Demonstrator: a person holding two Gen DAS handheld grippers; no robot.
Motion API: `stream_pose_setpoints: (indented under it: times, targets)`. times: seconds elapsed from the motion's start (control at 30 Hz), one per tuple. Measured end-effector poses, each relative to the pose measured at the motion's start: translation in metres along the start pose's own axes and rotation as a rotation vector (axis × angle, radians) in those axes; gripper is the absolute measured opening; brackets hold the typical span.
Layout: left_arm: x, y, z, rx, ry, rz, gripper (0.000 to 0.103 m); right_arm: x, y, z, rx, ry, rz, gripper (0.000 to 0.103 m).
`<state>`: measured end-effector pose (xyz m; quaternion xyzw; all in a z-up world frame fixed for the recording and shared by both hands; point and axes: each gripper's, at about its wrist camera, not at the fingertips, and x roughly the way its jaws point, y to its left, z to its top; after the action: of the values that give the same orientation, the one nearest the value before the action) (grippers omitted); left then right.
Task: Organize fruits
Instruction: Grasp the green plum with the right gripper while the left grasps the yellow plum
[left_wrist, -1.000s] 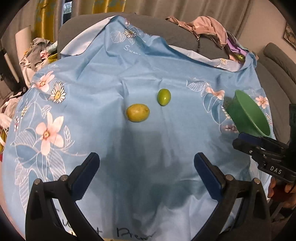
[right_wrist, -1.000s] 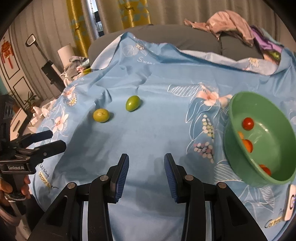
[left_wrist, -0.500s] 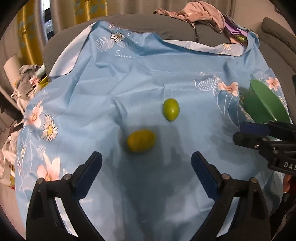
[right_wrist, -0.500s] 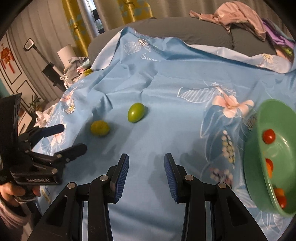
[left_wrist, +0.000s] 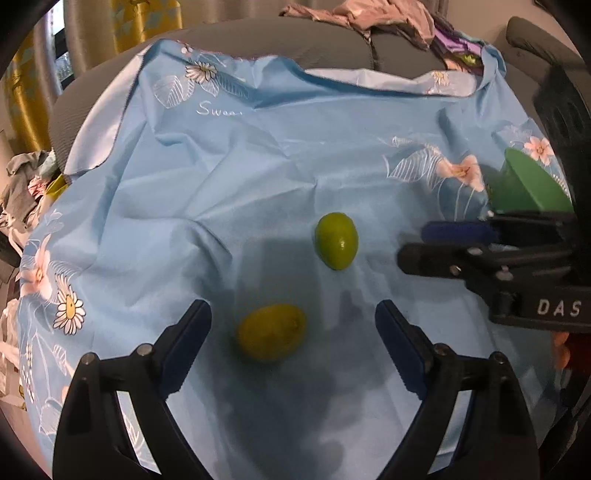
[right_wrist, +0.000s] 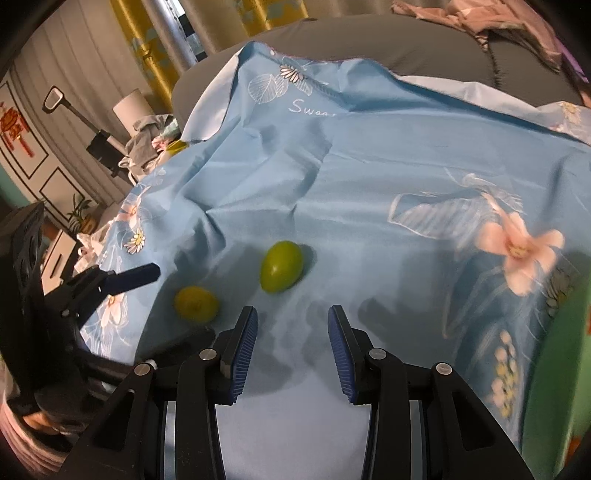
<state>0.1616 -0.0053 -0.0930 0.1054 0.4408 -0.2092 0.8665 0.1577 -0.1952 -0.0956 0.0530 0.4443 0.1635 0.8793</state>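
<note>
Left hand-held gripper (left_wrist: 291, 325) is sitting open around yellow fruit (left_wrist: 271, 331), lower centre; right hand-held gripper (right_wrist: 291, 330) is open, empty. Closing off-centre risks rolling it into green fruit (left_wrist: 336, 240).

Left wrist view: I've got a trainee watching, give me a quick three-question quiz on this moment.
1. True or false: the left claw is closed on the yellow fruit.
2. Which fruit lies nearer the right claw: A) yellow fruit, B) green fruit?
3. Fill in: both fruits rest on the ____ floral cloth.

Key: 1 false; 2 B; 3 blue.
</note>
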Motion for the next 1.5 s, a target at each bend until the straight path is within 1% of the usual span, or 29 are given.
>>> stream_pose_setpoints:
  times: [0.1, 0.27, 0.47, 0.5, 0.53, 0.6, 0.63, 0.7, 0.8, 0.93, 1.03, 1.13, 1.23, 1.5]
  targets:
    - [0.008, 0.002, 0.001, 0.012, 0.021, -0.007, 0.082, 0.016, 0.001, 0.011, -0.004, 0.020, 0.001, 0.040]
    - [0.014, 0.001, 0.000, 0.046, 0.048, -0.029, 0.080, 0.033, 0.001, 0.021, -0.004, 0.043, 0.002, 0.040]
    - [0.021, 0.000, 0.000, 0.090, 0.083, -0.035, 0.071, 0.049, 0.003, 0.024, -0.007, 0.069, 0.005, 0.040]
    - [0.021, 0.000, 0.000, 0.103, 0.087, -0.037, 0.067, 0.051, 0.003, 0.025, -0.006, 0.073, 0.004, 0.040]
    - [0.022, -0.001, 0.000, 0.120, 0.095, -0.041, 0.064, 0.054, 0.003, 0.025, -0.006, 0.078, 0.002, 0.040]
    - [0.024, 0.000, -0.001, 0.139, 0.112, -0.038, 0.054, 0.059, 0.004, 0.026, -0.010, 0.085, -0.006, 0.040]
    - [0.024, 0.001, -0.001, 0.142, 0.116, -0.039, 0.051, 0.061, 0.006, 0.027, -0.015, 0.087, -0.012, 0.040]
    - [0.024, 0.006, -0.001, 0.137, 0.113, -0.046, 0.042, 0.063, 0.010, 0.028, -0.033, 0.075, -0.025, 0.040]
    - [0.023, 0.010, -0.001, 0.112, 0.109, -0.073, 0.042, 0.065, 0.011, 0.029, -0.037, 0.061, -0.036, 0.040]
    - [0.022, 0.005, -0.004, 0.125, 0.098, -0.055, 0.041, 0.066, 0.015, 0.028, -0.072, 0.057, -0.067, 0.039]
    - [0.022, 0.006, -0.005, 0.103, 0.094, -0.067, 0.041, 0.066, 0.016, 0.028, -0.073, 0.055, -0.069, 0.039]
    - [0.021, 0.004, -0.006, 0.085, 0.090, -0.056, 0.041, 0.065, 0.015, 0.027, -0.064, 0.049, -0.068, 0.039]
    - [0.020, 0.005, -0.007, 0.058, 0.089, -0.065, 0.041, 0.063, 0.013, 0.025, -0.046, 0.043, -0.068, 0.039]
    - [0.011, -0.003, -0.011, 0.039, 0.082, -0.092, 0.041, 0.037, 0.007, 0.021, -0.019, 0.000, -0.051, 0.039]
